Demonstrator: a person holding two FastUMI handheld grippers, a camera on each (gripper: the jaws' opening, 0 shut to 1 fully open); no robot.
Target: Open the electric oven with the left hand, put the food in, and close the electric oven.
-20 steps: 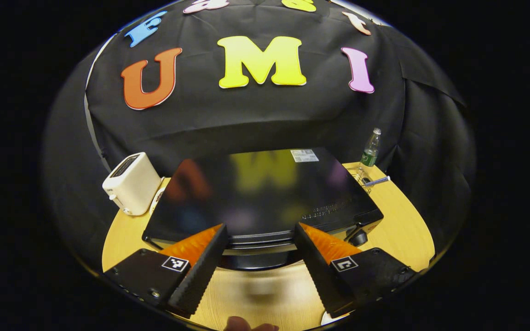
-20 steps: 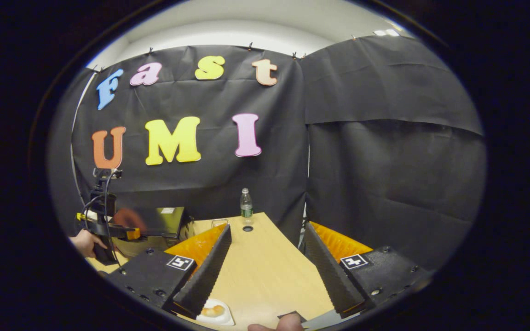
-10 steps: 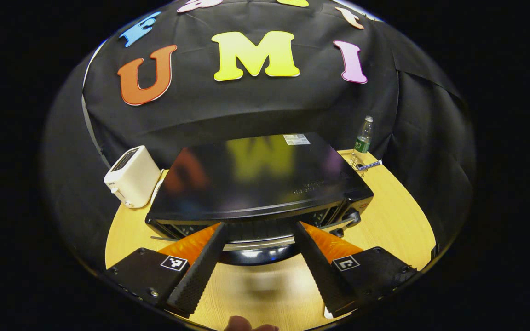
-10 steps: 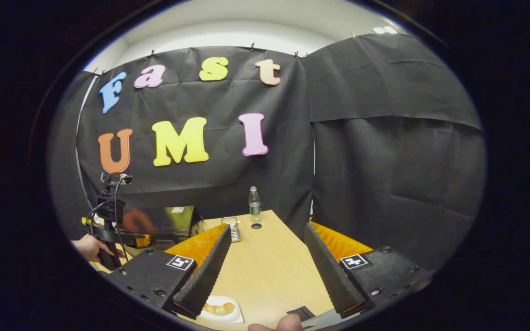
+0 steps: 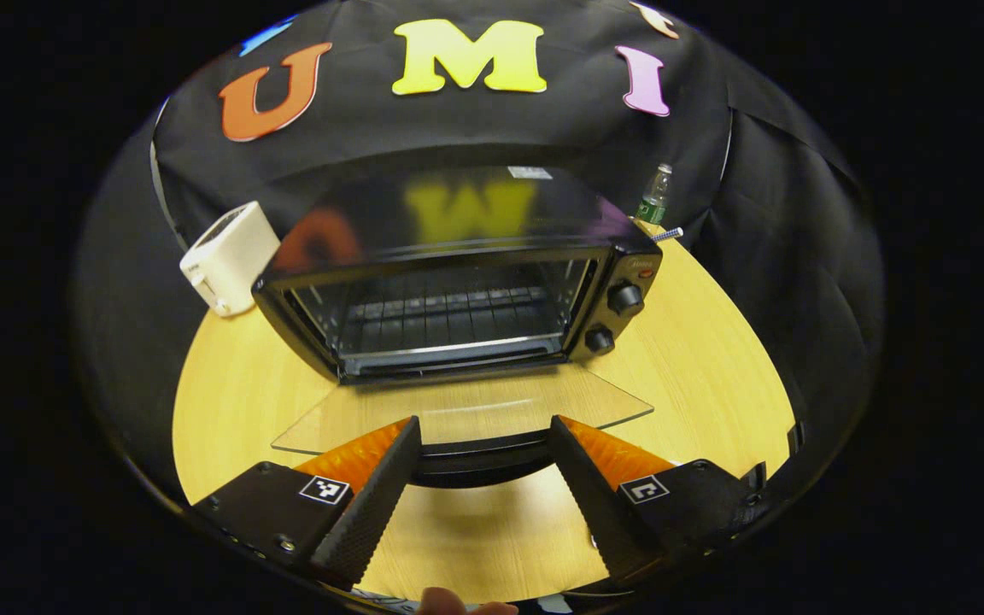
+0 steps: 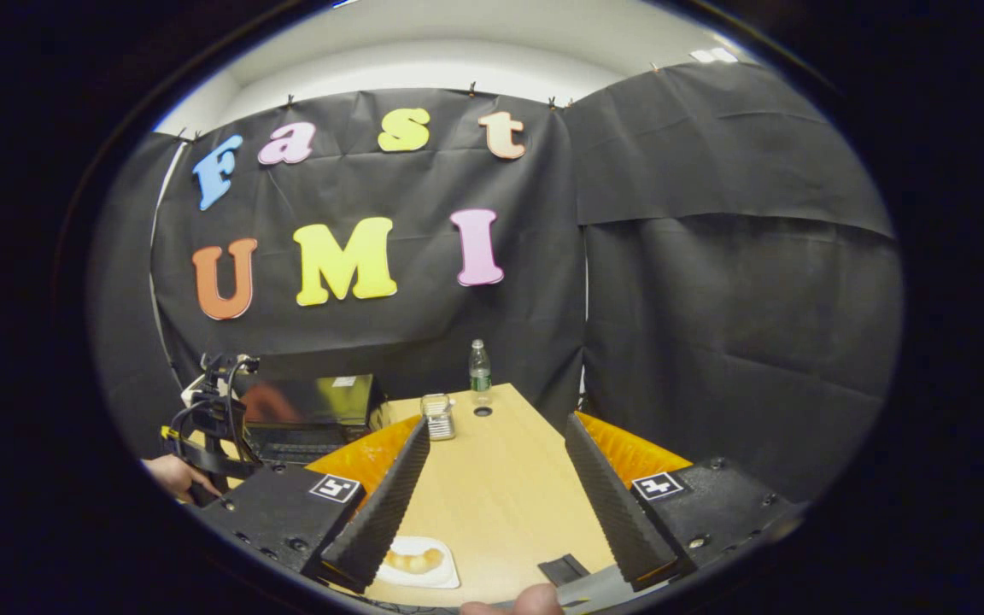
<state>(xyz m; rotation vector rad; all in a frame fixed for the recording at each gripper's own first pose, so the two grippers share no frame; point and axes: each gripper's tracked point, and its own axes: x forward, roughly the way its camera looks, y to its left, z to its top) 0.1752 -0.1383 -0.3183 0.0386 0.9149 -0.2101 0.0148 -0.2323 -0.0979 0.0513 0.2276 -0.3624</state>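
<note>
In the left gripper view the black electric oven (image 5: pixel 458 290) stands open, its wire rack showing inside. Its glass door (image 5: pixel 466 410) lies flat toward me. The door's dark handle (image 5: pixel 479 461) runs crosswise between the spread fingers of my left gripper (image 5: pixel 483 424), which is open. In the right gripper view my right gripper (image 6: pixel 497 421) hangs open over the wooden table (image 6: pixel 500 495). The food, a pale pastry on a white plate (image 6: pixel 413 562), lies just below its left finger. Far left there stand the oven (image 6: pixel 313 410) and the left gripper (image 6: pixel 210 427), held by a hand.
A white toaster (image 5: pixel 227 256) stands left of the oven. A water bottle (image 5: pixel 654 196) and a small glass jar (image 6: pixel 438 416) sit at the table's back right. A small black object (image 6: pixel 562 568) lies near the front edge.
The oven door has swung from shut down to flat open, and my left gripper came down and back with the handle. The right gripper barely shifted.
</note>
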